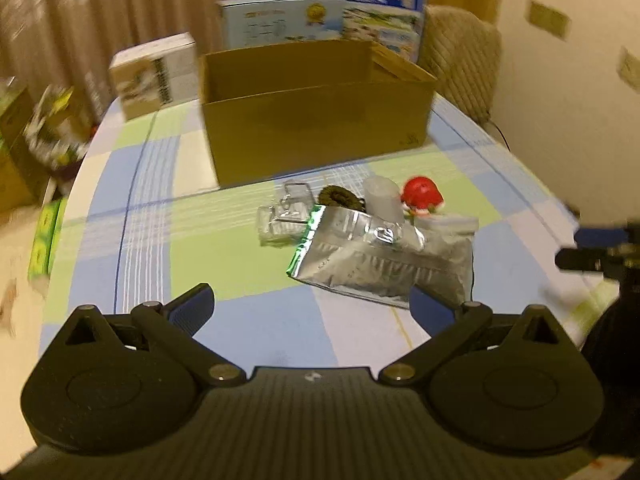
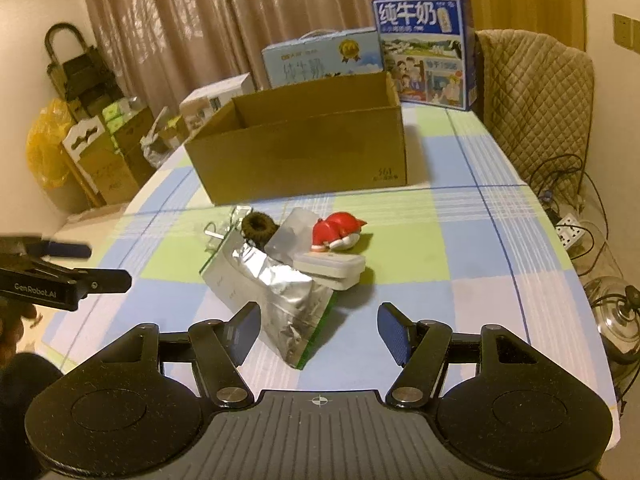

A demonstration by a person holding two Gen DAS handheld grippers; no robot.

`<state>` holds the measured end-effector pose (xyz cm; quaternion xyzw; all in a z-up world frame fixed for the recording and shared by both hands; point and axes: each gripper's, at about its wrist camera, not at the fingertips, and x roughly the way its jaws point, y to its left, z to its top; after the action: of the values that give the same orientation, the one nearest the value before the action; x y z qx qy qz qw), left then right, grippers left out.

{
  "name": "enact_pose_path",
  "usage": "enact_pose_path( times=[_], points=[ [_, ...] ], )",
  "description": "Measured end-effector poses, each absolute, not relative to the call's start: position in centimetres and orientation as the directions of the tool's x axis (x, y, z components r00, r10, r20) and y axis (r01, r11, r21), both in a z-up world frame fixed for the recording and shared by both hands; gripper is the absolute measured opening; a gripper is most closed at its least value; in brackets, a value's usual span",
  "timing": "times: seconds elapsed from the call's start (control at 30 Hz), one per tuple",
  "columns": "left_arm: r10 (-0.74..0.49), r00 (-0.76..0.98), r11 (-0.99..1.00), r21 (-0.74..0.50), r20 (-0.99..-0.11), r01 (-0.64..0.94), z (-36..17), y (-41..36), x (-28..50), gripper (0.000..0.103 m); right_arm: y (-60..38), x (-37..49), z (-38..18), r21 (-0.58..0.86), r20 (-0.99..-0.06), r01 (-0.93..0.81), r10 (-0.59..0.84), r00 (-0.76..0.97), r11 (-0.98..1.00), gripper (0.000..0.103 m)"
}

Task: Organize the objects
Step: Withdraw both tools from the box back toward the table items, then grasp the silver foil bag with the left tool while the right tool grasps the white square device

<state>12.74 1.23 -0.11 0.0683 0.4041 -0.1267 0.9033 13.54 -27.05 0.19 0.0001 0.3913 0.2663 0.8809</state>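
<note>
Your left gripper [image 1: 312, 304] is spread wide w/ nothing between its fingers, over the checked tablecloth [image 1: 152, 208]. Right gripper [image 2: 318, 330] also wide, nothing held, just short of the pile.

Count: 1 open brown cardboard box [image 2: 304, 148], matte, rectangular, just behind the pile. 1 crinkled silver foil pouch [image 2: 280, 292] w/ green edge, nearest you. 1 flat white plastic case [image 2: 332, 270], rounded corners, lying on the pouch. 1 red-and-white glossy figurine [image 2: 338, 230] beside it. 1 dark fuzzy ring [image 2: 258, 228]. 1 frosted cylinder [image 1: 382, 198]. Clear plastic pieces [image 1: 284, 216], number can't tell. 2 blue milk cartons [image 2: 424, 52] and 1 white box [image 1: 156, 74] behind the cardboard box.
</note>
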Motion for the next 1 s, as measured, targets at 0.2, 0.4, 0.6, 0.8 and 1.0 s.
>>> enact_pose_path(
  times=[0.2,0.4,0.6,0.8,1.0],
  points=[
    [-0.235,0.6,0.783,0.217,-0.765,0.584,-1.1,-2.4,13.8,0.102,-25.5,14.9,-0.2,0.123,-0.754,-0.622,0.481,0.448,0.773,0.062],
    [-0.303,0.52,0.467,0.351,-0.799,0.812,-3.2,-5.7,14.8,0.102,-24.4,17.0,-0.8,0.033,-0.787,-0.738,0.472,0.397,0.674,0.062],
    [-0.32,0.472,0.258,0.404,-0.821,0.877,-5.6,-7.4,16.7,0.1,-24.3,20.2,-1.9,-0.003,-0.813,-0.748,0.434,0.389,0.664,0.062],
    [-0.293,0.445,0.078,0.443,-0.846,0.893,-8.6,-8.8,18.1,0.09,-24.1,22.3,-3.0,0.019,-0.826,-0.745,0.43,0.364,0.667,0.062],
    [-0.29,0.433,-0.003,0.453,-0.854,0.891,-10.5,-9.7,18.6,0.081,-23.6,23.7,-4.0,0.046,-0.831,-0.73,0.431,0.35,0.682,0.062]
  ],
)
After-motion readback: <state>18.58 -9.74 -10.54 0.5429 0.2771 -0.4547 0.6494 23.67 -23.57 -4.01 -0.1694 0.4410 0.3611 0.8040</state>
